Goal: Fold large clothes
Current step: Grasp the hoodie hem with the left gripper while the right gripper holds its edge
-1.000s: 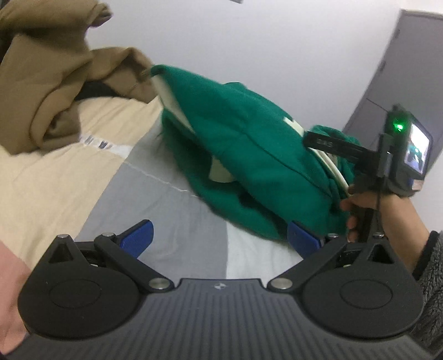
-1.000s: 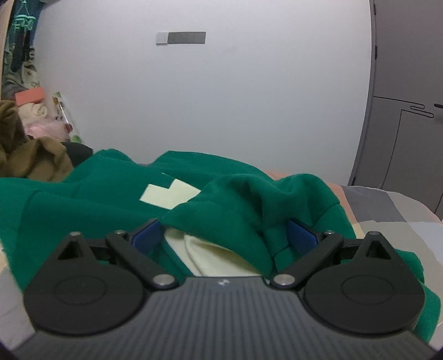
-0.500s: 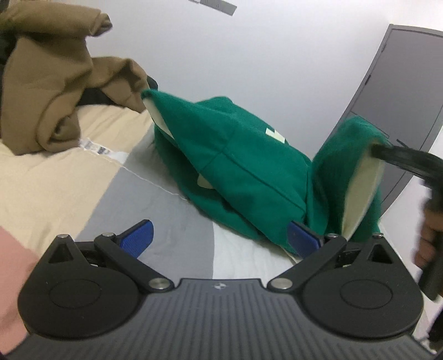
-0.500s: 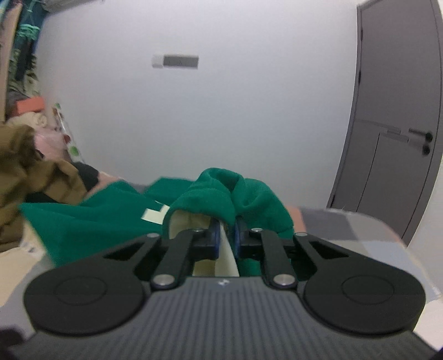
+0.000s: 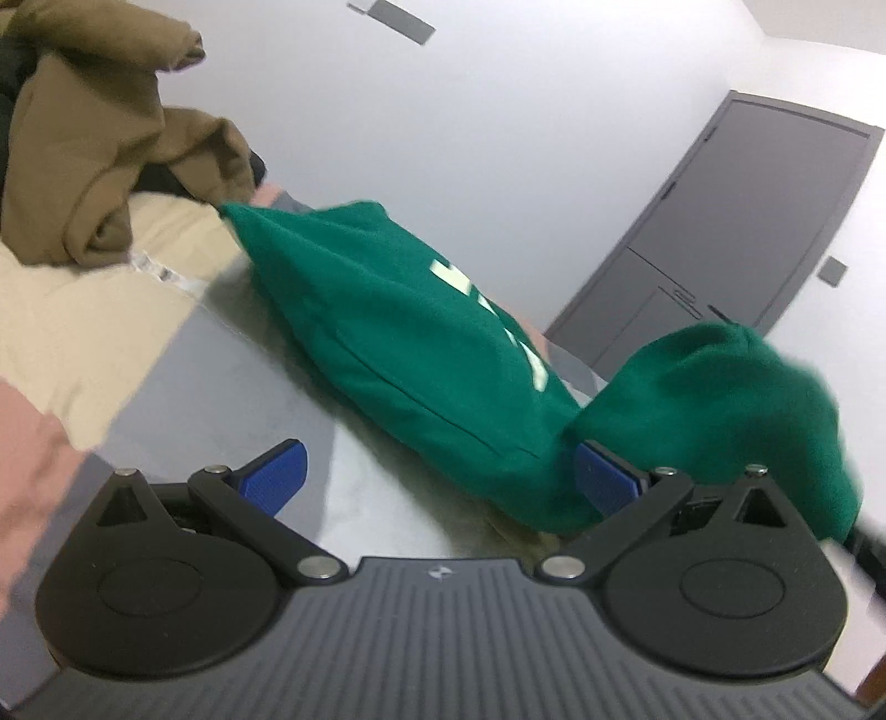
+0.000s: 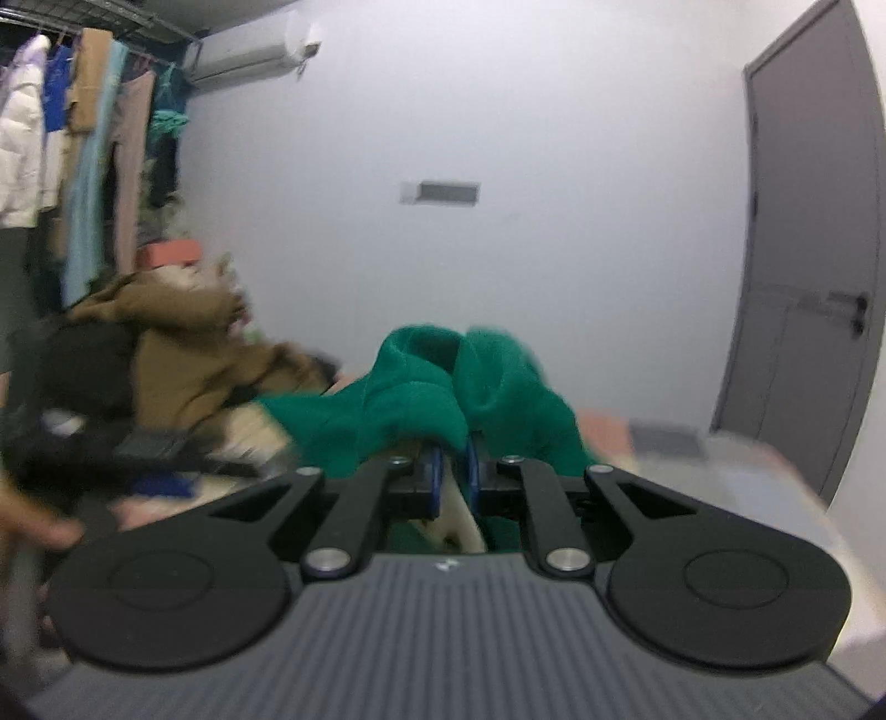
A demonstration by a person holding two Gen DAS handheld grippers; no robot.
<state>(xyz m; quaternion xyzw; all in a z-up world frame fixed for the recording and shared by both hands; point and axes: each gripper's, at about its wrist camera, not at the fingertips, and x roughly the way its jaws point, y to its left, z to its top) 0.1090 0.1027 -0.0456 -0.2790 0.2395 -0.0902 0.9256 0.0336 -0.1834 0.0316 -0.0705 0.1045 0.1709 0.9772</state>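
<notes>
The right gripper [image 6: 449,471] is clamped on a bunched fold of a green sweatshirt [image 6: 443,399], the blue pads [image 6: 433,471] pinching the fabric with its cream lining showing between and behind them; its jaws have just been closing, with the cloth caught between. From that grip the garment hangs forward and away to the gripper's left, down toward the bed. The left gripper [image 5: 440,479] stands wide open with nothing between its fingers [image 5: 274,479]; the sweatshirt [image 5: 410,332] lies just ahead of it and to its right, stretched across the patchwork bedspread [image 5: 83,321] of cream, grey and pink panels, pale lettering on its upper face, and one raised end of it bulges up beside the right-hand finger, partly overlapping that finger in the view. Farther ahead and to the left of the left gripper a brown garment [image 5: 94,144] is heaped on the bed. Beyond both grippers rise a white wall and a grey door [image 5: 736,232]. To the far left of the right gripper, clothes hang on a rail [image 6: 72,149] beneath an air conditioner [image 6: 249,52]. The right wrist view is blurred.
</notes>
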